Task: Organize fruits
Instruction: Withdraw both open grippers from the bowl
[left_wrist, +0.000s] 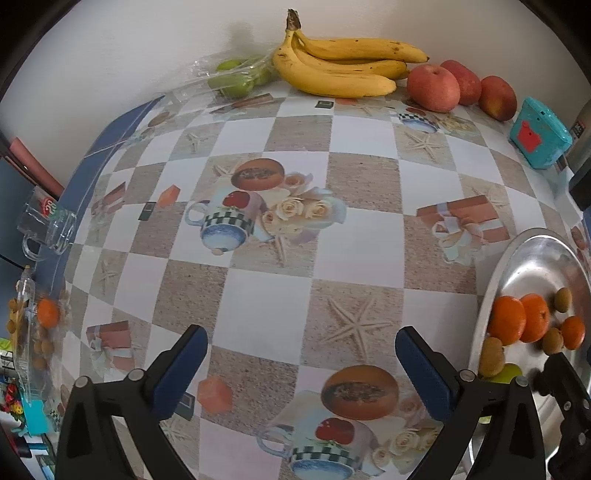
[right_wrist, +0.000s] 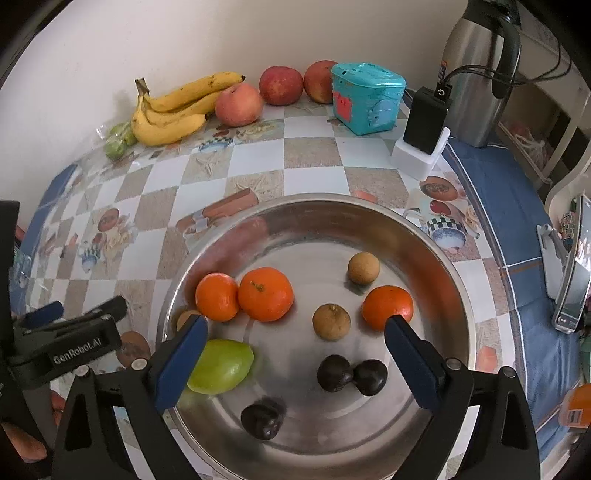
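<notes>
Hovering wide open and holding nothing: left gripper (left_wrist: 301, 363) over bare tablecloth (left_wrist: 258, 302), right gripper (right_wrist: 295, 354) above the steel bowl (right_wrist: 436, 243). Sitting gathered in the bowl, by the table's near edge: three oranges (right_wrist: 265, 293), one green fruit (right_wrist: 221, 365), three dark fruits (right_wrist: 334, 373), two visible brown fruits (right_wrist: 331, 321). Still waiting along the far edge: one banana bunch (right_wrist: 166, 110), three apples (right_wrist: 239, 104), bagged green fruits (right_wrist: 118, 142), so looking partly finished.

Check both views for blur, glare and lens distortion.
Left wrist: checkered tablecloth bulges from fisheye; bag of small fruit at the left edge smeared. Right wrist: metal bowl mirrors the tablecloth; one dark fruit blurred, oranges sharp.
</notes>
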